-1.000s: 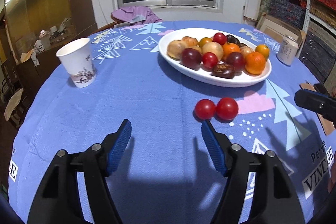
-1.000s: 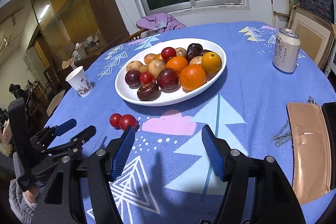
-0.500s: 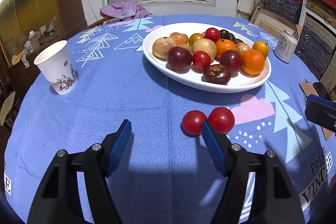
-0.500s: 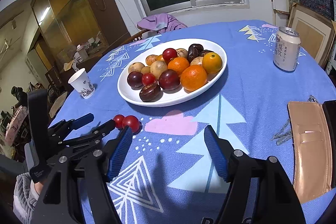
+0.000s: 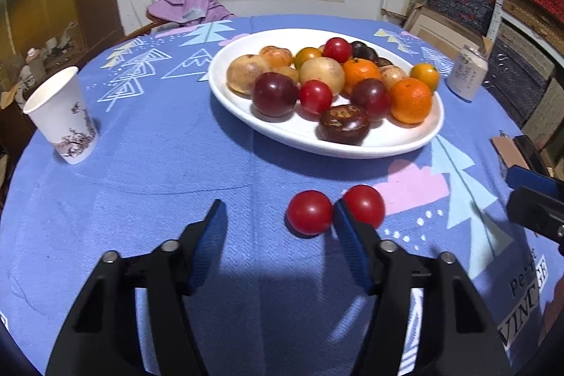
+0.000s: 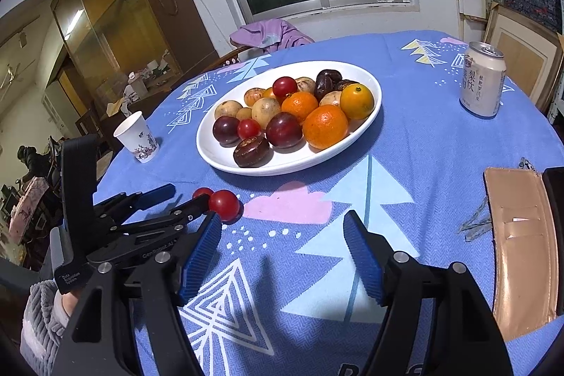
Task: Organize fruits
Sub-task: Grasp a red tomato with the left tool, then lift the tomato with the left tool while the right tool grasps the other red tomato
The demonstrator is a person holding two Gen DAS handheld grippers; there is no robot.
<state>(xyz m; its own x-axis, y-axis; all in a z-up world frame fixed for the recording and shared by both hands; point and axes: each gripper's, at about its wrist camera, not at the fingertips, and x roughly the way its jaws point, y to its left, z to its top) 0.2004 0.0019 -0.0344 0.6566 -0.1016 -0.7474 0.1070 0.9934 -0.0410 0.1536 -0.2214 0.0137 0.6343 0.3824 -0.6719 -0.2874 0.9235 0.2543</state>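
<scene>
the left hand-held gripper [image 5: 278, 221] hangs low over the bench [image 5: 148, 164], its jaws apart and just narrowed; they pinch nothing. two loose red tomatoes lie side by side on the blue cloth in front of the white plate [image 5: 306, 136]. the left tomato [image 5: 309, 212] sits just beyond the gap between the jaws, toward its right side, and the right blue pad [image 5: 347, 245] points up between the two fruits, with the right tomato [image 5: 365, 205] outside that jaw. whether the pad touches either fruit cannot be told. the left pad [image 5: 208, 245] stands well clear over bare cloth.

the right hand-held gripper [image 6: 282, 252] is spread wide over the patterned cloth, nearer the camera than the plate, with nothing between its pads and nothing touched; its jaws have just been opening a little. from its camera the left tool reaches in from the left with its tips at the tomatoes.

the plate is heaped with oranges, dark plums, pale round fruits and small red tomatoes. a paper cup [image 5: 61, 117] stands to the left, a drink can [image 6: 483, 80] to the far right, and a tan case [image 6: 521, 242] lies at the right edge
</scene>
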